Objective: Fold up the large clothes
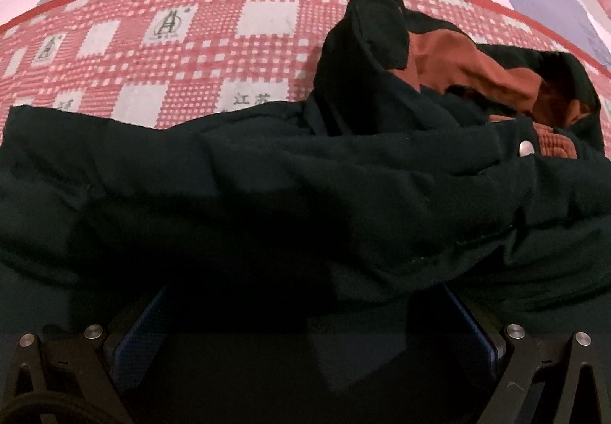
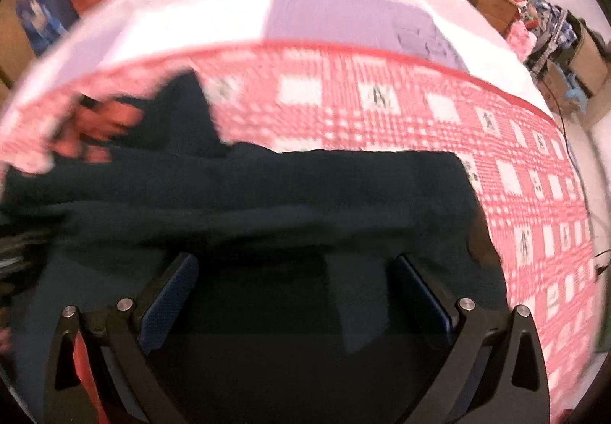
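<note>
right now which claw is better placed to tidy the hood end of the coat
Left. Its view shows the rust-lined hood just ahead to the right; from the right claw the hood sits far off at the left edge.

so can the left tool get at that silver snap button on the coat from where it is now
Probably yes. The snap button lies exposed on top of the black coat, ahead and right of the open left tool. Only soft folds of the coat lie between them.

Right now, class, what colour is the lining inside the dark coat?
Rust-brown lining, clearest in the left wrist view.
</note>
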A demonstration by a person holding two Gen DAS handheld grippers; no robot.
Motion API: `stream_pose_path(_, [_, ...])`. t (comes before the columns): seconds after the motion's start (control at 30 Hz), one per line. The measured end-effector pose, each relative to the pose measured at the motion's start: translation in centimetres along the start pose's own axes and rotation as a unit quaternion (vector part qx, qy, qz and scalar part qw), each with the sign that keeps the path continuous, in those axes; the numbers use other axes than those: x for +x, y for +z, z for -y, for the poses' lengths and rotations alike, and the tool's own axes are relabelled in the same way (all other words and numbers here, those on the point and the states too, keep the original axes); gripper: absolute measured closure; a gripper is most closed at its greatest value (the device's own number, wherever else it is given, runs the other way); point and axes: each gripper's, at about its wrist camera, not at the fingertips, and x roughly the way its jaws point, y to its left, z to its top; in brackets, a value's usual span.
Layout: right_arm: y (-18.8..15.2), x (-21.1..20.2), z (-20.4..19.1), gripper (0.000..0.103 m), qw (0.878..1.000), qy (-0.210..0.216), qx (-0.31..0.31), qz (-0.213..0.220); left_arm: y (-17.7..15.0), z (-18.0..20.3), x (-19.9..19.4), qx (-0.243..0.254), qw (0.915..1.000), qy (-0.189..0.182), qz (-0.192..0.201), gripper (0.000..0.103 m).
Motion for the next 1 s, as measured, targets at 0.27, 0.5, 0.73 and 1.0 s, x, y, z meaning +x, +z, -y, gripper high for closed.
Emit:
stream_pose_path(0.27, [-11.6,-6.5,-8.0,0.0,0.993,0.017,-0.113,-0.01,-0.2,0.1,-0.1,0.005,1.0,-0.001,-0.004,0.0])
stream_pose_path(0.5, [-8.4,-1.1,-10.5,0.0,0.992,-0.012,-0.124,-0.034,-1.5,-0.1,-2.1,0.029,0.999,-0.011,0.032,0.0])
stream_pose_path(0.73, [-2.8,2.5,-10.8,0.0,0.993,-0.023,-0.106,-0.043,-7.2,-2.1,-7.4,0.012,0.9944,-0.048,0.094,0.0])
stream_pose_path(1.0, [2.6,6.7,-10.3,0.0,0.993,-0.05,-0.092,-0.049,-13.0,-1.3,-9.9,0.032,0.9921,-0.053,0.109,0.0])
